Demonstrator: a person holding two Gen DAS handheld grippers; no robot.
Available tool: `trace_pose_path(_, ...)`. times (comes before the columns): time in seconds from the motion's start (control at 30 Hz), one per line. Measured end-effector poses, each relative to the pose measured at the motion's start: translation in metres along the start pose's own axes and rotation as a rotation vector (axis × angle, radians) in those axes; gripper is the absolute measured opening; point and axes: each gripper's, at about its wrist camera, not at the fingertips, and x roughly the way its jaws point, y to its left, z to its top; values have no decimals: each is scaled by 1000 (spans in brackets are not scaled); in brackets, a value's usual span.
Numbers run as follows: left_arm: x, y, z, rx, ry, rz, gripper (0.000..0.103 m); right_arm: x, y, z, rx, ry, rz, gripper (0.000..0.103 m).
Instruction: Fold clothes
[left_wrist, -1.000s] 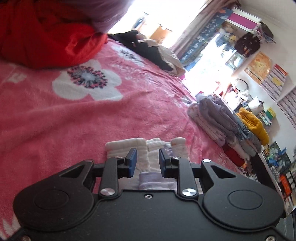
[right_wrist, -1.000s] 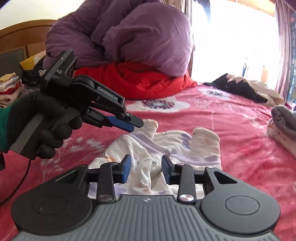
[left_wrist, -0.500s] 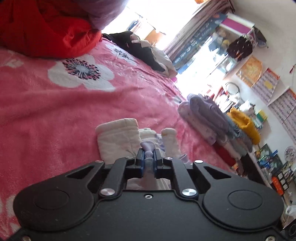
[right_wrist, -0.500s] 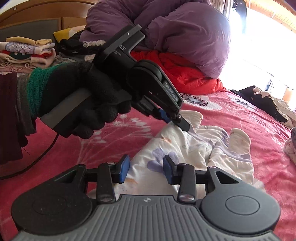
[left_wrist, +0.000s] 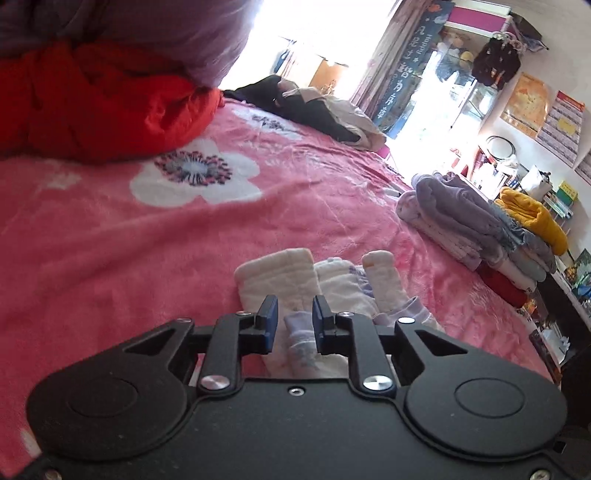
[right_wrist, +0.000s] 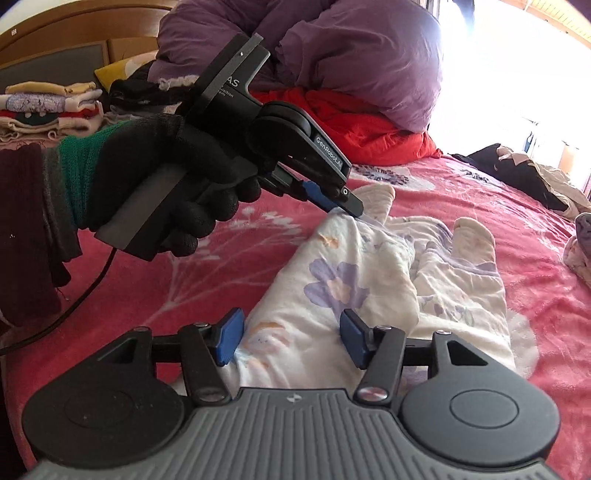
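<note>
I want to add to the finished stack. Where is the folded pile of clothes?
In the left wrist view, the folded pile sits at the right edge of the pink bedspread, right of the floral baby garment.

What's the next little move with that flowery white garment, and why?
Probably close the right tool on the near edge of the floral garment: its jaws have just been opening and straddle that cloth without pressing. The left tool has just been opening too, a lilac cuff loose between its jaws.

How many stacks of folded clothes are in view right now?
2. One stack sits at the bed's right edge; another stack lies by the headboard, behind the gloved hand. More may be hidden.
</note>
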Motion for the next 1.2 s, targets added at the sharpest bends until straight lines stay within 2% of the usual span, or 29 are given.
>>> trace_pose_path(0.03, -3, -3, 1, 32, 0, -31, 16, -3, 1, -1, -2, -18, -8, 59)
trace_pose_path(0.1, -2, -14, -5, 105, 39, -142, 16, -8, -1, -6, 21, -52, -10, 59)
trace_pose_path(0.17, 14, -20, -12, 132, 99, -97, 17, -8, -4, -10, 52, -67, -10, 60)
trace_pose_path(0.27, 42, -5, -30, 110, 154, 9, 16, 0, -10, -17, 106, -31, -2, 65)
trace_pose_path(0.33, 43, 3, -28, 46, 156, -5, 14, 12, -12, -25, 143, 19, 15, 65)
trace_pose_path(0.37, 41, 0, -27, 68, 152, 1, 13, 12, -11, -26, 139, 19, 10, 66)
trace_pose_path(0.43, 38, -4, -28, 82, 136, -5, 13, 11, -7, -26, 117, 19, -6, 65)
trace_pose_path(0.47, 33, -3, -25, 65, 111, -36, 13, 10, -5, -25, 110, 22, -13, 66)
trace_pose_path(0.5, 27, -2, -22, 48, 84, -63, 13, 9, -3, -24, 104, 24, -19, 66)
trace_pose_path(0.6, 10, 3, -8, -4, -33, -61, 14, -5, 2, -19, 98, -24, -33, 66)
trace_pose_path(0.67, 9, 3, -2, -6, -70, -22, 14, -17, 5, -16, 77, -68, -49, 66)
trace_pose_path(0.8, 24, 8, 4, -23, -80, 49, 24, -17, 3, -12, 54, -100, -57, 66)
trace_pose_path(0.83, 30, 9, 4, -28, -76, 41, 24, -14, 1, -11, 56, -100, -53, 66)
trace_pose_path(0.9, 47, 6, 4, 30, -50, 46, 24, -6, -1, -11, 67, -84, -36, 66)
trace_pose_path(0.97, 67, 1, 2, 87, 20, 74, 24, 3, 2, -13, 74, -40, -17, 68)
trace_pose_path(1.03, 84, 2, -3, 89, 82, 111, 24, 11, 7, -18, 54, 2, -15, 72)
trace_pose_path(1.2, 91, -2, -4, 94, 116, 157, 26, 19, 23, -27, -26, 26, -37, 84)
